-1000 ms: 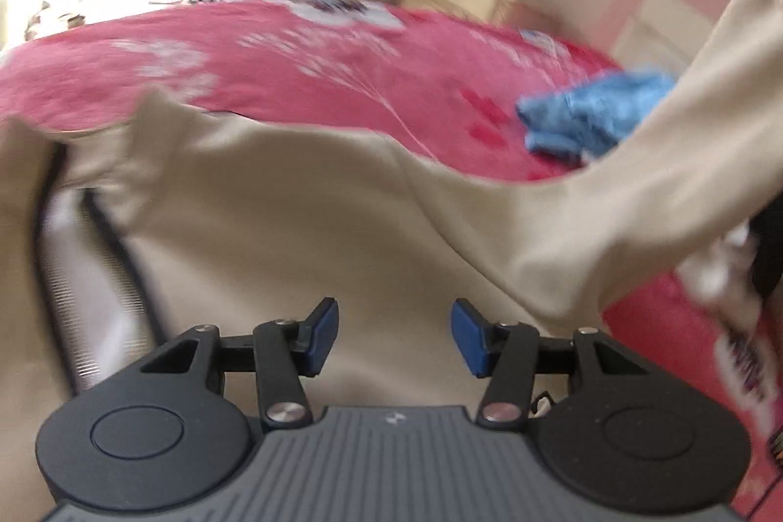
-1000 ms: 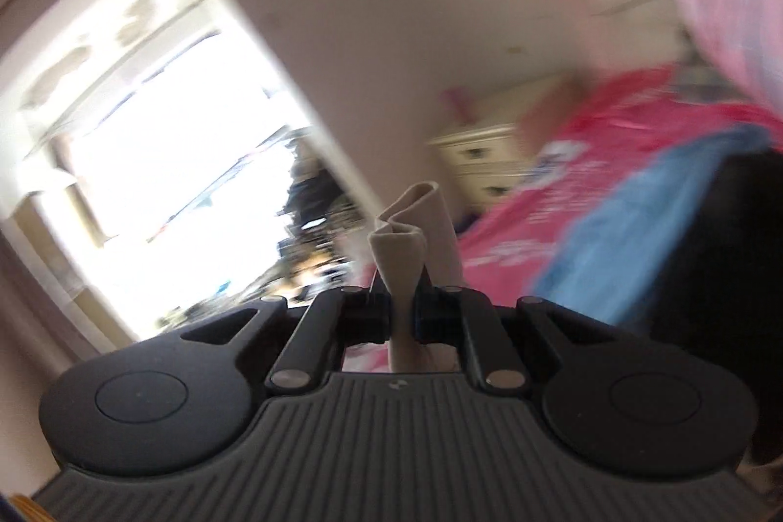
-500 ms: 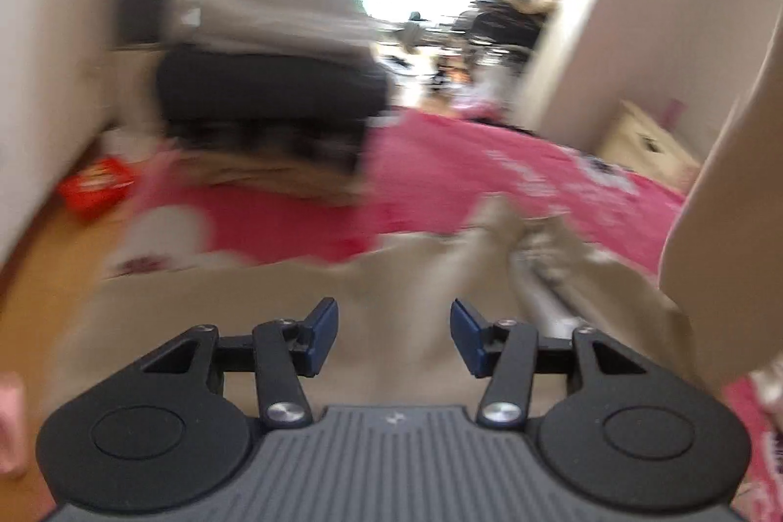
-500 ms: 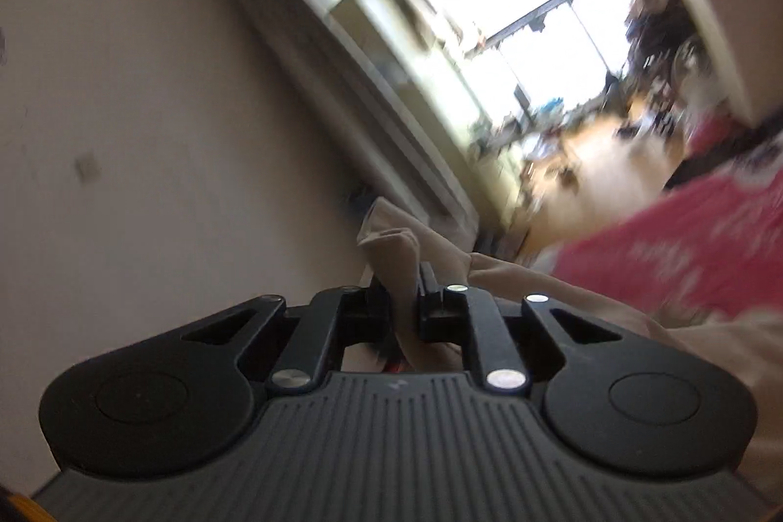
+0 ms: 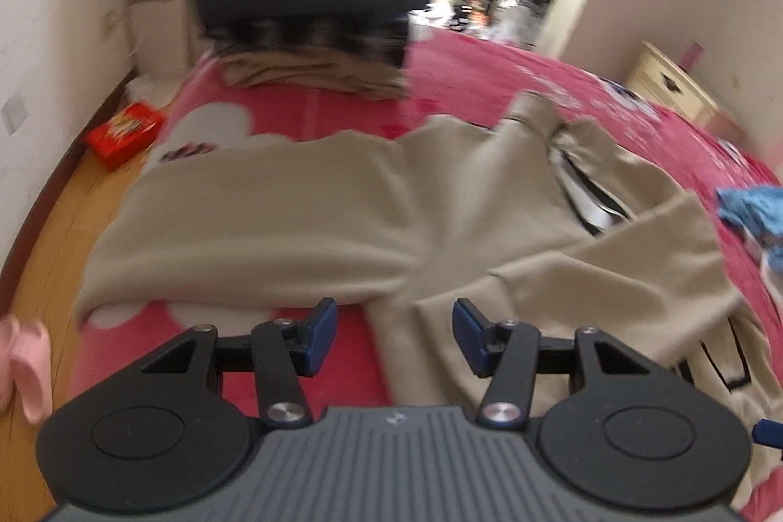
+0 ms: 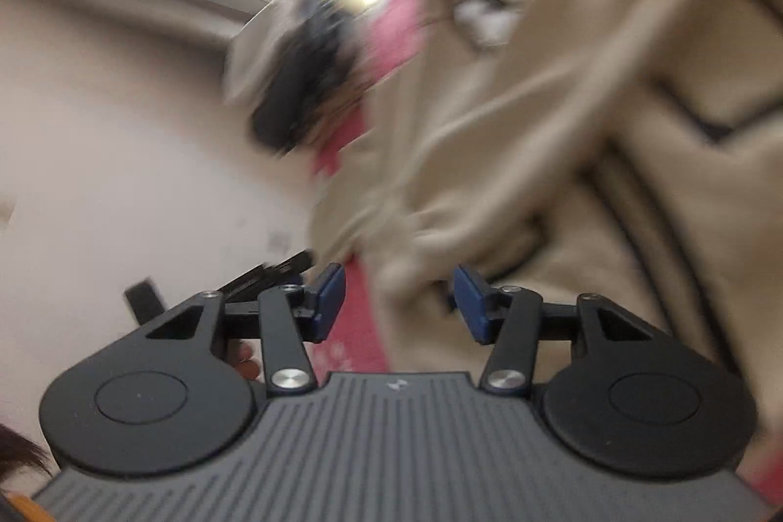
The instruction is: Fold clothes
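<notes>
Beige fabric, a zip-front garment, lay spread on the pink floral bedcover, one sleeve folded across its body towards the left of the left wrist view and the dark-edged zip opening showing towards the right. The left gripper hovered over the near edge of the garment with its jaws spread; the blue pads pressed on nothing, the left pad standing over bare bedcover and the right pad over the cloth. In the right wrist view, which was heavily blurred, the same garment filled the right half of the frame in loose folds. The right gripper had its jaws opening, and a fold of the beige cloth sat just ahead of and between the pads; whether it touched either pad could not be told through the blur. Part of a hand showed beneath the gripper's left linkage. Beyond the garment, at the far end of the bed, stood a stack of folded clothes, tan pieces at the bottom, a dark one above and a grey one on top. A blue cloth lay on the bedcover to the right of the garment, apart from it. A cream bedside cabinet stood by the far wall. On the wooden floor to the left lay a red packet and, nearer, a pink slipper.
</notes>
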Demonstrator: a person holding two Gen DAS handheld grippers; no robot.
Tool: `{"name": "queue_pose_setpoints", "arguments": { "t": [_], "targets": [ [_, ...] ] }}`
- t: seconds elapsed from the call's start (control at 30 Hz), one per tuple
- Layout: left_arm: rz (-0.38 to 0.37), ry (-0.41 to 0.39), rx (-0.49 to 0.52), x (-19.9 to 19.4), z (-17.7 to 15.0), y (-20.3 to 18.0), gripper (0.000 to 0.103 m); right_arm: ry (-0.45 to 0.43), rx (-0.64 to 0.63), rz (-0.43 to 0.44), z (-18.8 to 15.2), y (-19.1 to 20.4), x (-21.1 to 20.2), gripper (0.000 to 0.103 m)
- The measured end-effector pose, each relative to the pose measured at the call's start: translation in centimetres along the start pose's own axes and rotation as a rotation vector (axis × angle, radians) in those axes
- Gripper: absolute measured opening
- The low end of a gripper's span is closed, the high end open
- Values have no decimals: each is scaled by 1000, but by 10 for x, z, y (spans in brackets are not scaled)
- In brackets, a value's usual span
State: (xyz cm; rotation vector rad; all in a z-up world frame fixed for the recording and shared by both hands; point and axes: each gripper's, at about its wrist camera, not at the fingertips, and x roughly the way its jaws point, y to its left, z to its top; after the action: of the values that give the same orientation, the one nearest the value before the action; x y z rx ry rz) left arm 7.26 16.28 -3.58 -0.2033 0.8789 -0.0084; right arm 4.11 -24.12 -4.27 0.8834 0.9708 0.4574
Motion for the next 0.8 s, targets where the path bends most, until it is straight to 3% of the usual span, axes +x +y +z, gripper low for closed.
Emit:
{"name": "queue_pose_setpoints", "arguments": {
  "t": [0.17,0.3,0.47,0.6,0.73,0.8],
  "targets": [
    [-36,-15,86,-9,5,-39,54,-140,64,-137,-27,-52,-69,49],
    [-69,-27,177,-11,15,-77,54,-263,-8,-289,-25,-69,-102,49],
    [-130,-29,349,-5,22,-144,54,-408,-189,-439,3,-77,-119,47],
    [-247,10,618,11,16,-227,59,-444,-261,-546,35,-90,-107,46],
    [-322,5,930,39,-15,-312,61,-425,-300,-602,51,-107,-87,45],
    [-324,-11,1031,58,-31,-344,60,-399,-311,-614,52,-114,-76,35]
  ]
}}
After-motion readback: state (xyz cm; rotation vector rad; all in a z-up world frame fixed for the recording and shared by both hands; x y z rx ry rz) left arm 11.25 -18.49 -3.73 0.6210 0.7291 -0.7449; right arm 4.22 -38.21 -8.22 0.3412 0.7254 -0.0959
